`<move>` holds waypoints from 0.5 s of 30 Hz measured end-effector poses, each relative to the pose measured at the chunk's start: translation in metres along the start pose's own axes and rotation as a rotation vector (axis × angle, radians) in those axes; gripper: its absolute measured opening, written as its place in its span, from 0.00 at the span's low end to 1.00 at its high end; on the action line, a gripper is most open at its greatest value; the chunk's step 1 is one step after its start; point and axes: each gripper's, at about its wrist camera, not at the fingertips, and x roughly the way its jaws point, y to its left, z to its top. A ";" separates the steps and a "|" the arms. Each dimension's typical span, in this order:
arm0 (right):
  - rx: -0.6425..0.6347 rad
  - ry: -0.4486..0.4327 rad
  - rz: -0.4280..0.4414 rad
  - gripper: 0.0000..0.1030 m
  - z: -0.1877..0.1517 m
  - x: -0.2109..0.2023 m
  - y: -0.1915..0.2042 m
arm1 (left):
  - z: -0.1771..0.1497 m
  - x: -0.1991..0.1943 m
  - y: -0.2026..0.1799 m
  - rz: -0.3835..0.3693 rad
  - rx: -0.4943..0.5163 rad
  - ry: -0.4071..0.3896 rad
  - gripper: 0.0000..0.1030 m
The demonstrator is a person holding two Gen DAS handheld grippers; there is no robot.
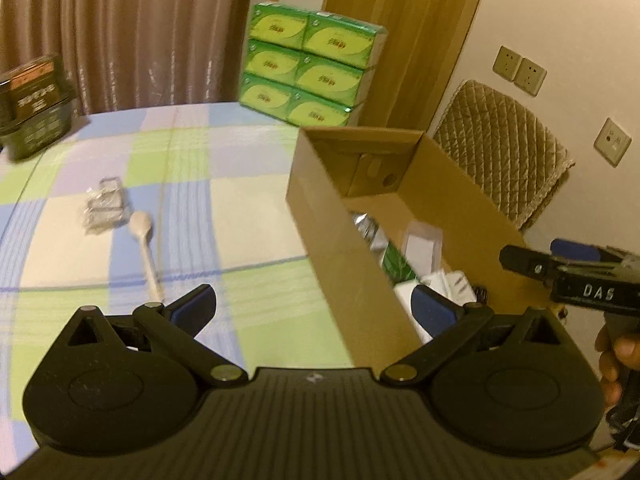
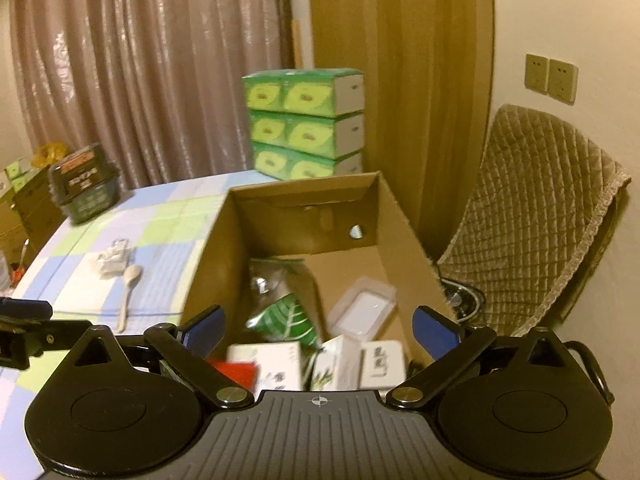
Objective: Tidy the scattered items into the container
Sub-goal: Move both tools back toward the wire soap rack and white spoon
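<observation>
Both tongs stand wide apart and carry nothing. The left tongs hang over the table, straddling the near left wall of the box: one blue pad sits above the checked cloth, the other over the box's inside, and neither touches anything that I can see. The right tongs hover over the box's open top, spread almost the width of it, nothing between the pads.

The box stands on the right part of the table and already has things in it: a green leaf-print packet, a clear tub, a few small white cartons and something red at the near end.

Still out on the cloth, left of the box and well apart from it, lie a pale spoon and, just beside its bowl, a crumpled clear wrapper. Both tongs are clear of them.

Further off, a dark basket holding a boxed item sits at the table's far left edge, and stacked green tissue packs stand at the far side by the curtain. A quilted chair stands to the right of the box.
</observation>
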 end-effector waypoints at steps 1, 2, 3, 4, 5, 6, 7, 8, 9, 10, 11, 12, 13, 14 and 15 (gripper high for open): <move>0.000 0.000 0.008 0.95 -0.002 -0.003 0.004 | -0.005 -0.005 0.001 0.007 -0.001 0.001 0.99; 0.001 0.000 0.015 0.95 -0.004 -0.007 0.008 | -0.010 -0.011 0.003 0.014 -0.002 0.001 0.99; -0.001 0.001 0.023 0.95 -0.007 -0.010 0.012 | -0.015 -0.016 0.005 0.020 -0.002 -0.001 0.99; -0.008 0.003 0.031 0.95 -0.009 -0.013 0.017 | -0.020 -0.023 0.007 0.029 -0.003 -0.007 0.99; -0.017 0.004 0.038 0.95 -0.012 -0.016 0.022 | -0.025 -0.029 0.010 0.041 -0.005 -0.013 0.99; -0.027 0.004 0.044 0.95 -0.015 -0.020 0.028 | -0.029 -0.035 0.012 0.051 -0.008 -0.015 0.99; -0.033 0.004 0.049 0.95 -0.017 -0.023 0.032 | -0.034 -0.041 0.015 0.061 -0.010 -0.015 0.99; -0.036 0.003 0.054 0.95 -0.020 -0.026 0.036 | -0.039 -0.048 0.019 0.072 -0.011 -0.015 0.99; -0.034 0.002 0.060 0.96 -0.021 -0.029 0.040 | -0.043 -0.054 0.023 0.083 -0.013 -0.017 0.99; -0.030 0.000 0.067 0.96 -0.023 -0.033 0.043 | -0.047 -0.060 0.026 0.091 -0.016 -0.020 0.99; -0.029 -0.001 0.076 0.96 -0.025 -0.036 0.047 | -0.052 -0.067 0.030 0.101 -0.023 -0.023 0.99; -0.031 -0.003 0.084 0.96 -0.027 -0.039 0.050 | -0.057 -0.073 0.035 0.112 -0.033 -0.022 0.99; -0.037 -0.005 0.091 0.96 -0.029 -0.042 0.055 | -0.061 -0.079 0.039 0.123 -0.042 -0.021 0.99; -0.042 -0.006 0.097 0.96 -0.031 -0.044 0.058 | -0.066 -0.084 0.044 0.135 -0.051 -0.020 0.99; -0.045 -0.007 0.104 0.96 -0.032 -0.047 0.062 | -0.070 -0.088 0.047 0.145 -0.056 -0.017 0.99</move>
